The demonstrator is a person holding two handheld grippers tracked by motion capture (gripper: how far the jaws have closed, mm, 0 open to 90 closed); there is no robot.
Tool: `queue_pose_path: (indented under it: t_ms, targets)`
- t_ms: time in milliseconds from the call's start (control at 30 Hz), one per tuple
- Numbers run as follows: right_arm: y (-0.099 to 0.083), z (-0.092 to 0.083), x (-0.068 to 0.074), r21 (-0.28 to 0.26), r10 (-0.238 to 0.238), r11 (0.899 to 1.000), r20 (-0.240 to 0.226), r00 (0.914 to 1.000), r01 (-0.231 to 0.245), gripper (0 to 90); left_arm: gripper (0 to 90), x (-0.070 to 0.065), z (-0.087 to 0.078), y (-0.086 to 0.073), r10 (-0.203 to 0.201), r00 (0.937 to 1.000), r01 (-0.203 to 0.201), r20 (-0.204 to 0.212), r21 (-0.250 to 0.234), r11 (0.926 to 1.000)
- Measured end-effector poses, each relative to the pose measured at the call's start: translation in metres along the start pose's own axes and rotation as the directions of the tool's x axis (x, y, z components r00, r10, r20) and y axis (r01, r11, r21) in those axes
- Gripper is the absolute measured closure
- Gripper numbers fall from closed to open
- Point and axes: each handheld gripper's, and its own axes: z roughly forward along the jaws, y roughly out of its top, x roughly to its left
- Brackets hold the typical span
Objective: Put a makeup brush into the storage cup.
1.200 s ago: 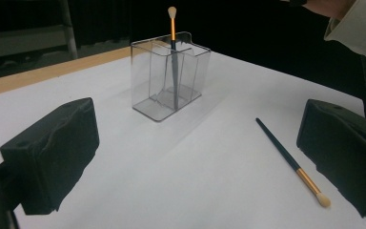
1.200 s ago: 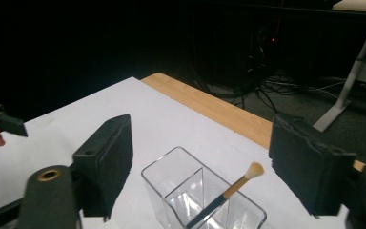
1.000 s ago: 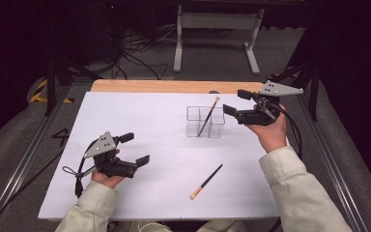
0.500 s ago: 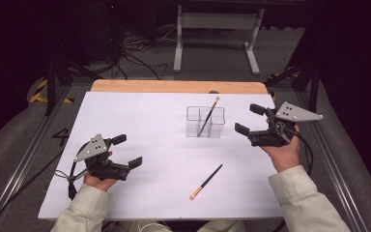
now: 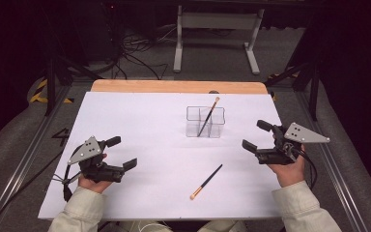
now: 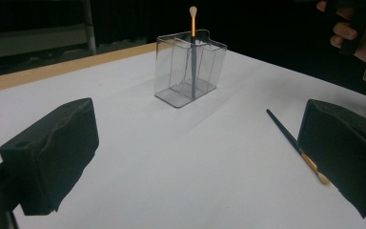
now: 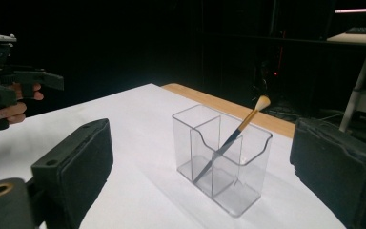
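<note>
Here the loose brush [image 5: 206, 181] lies between both open tools [image 5: 262, 136].

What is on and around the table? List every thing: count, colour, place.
clear holder: one, see-through, back centre of the table.
brush in holder: one, dark handle, pale tip, leaning inside.
brush on table: one, dark handle, gold band, lying flat in front of the holder.
white sheet: one, covers the table.
wooden edge: one, tan, far side.
metal stand: one, grey, on the floor behind the table.
left claw: black, open, holding nothing.
right claw: black, open, holding nothing.
</note>
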Motion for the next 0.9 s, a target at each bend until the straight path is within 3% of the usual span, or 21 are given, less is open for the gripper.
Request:
queue_pose_path:
  t_ms: [267, 500, 733, 900]
  targets:
    - [-0.019, -0.004, 0.003, 0.003, -0.005, 1.0, 0.007, 1.0, 0.005, 5.6, 0.8, 0.0, -0.007, -0.006, 0.008, 0.9999, -0.008, -0.007, -0.001, 1.0]
    - [-0.04, -0.011, 0.003, -0.021, 0.021, 1.0, 0.022, 0.9995, -0.021, 3.9, 0.7, 0.001, -0.013, -0.011, 0.011, 0.9996, -0.012, -0.024, -0.009, 0.9999]
    - [-0.06, -0.018, 0.004, -0.063, 0.016, 0.998, 0.063, 0.9979, -0.012, 2.0, 0.6, 0.004, -0.017, -0.018, 0.014, 0.9988, -0.015, -0.047, -0.021, 0.9997]
    - [-0.072, -0.02, 0.002, -0.056, 0.025, 0.998, 0.079, 0.9966, -0.02, 1.5, 0.6, 0.005, -0.02, -0.022, 0.015, 0.9978, -0.017, -0.064, -0.032, 0.9993]
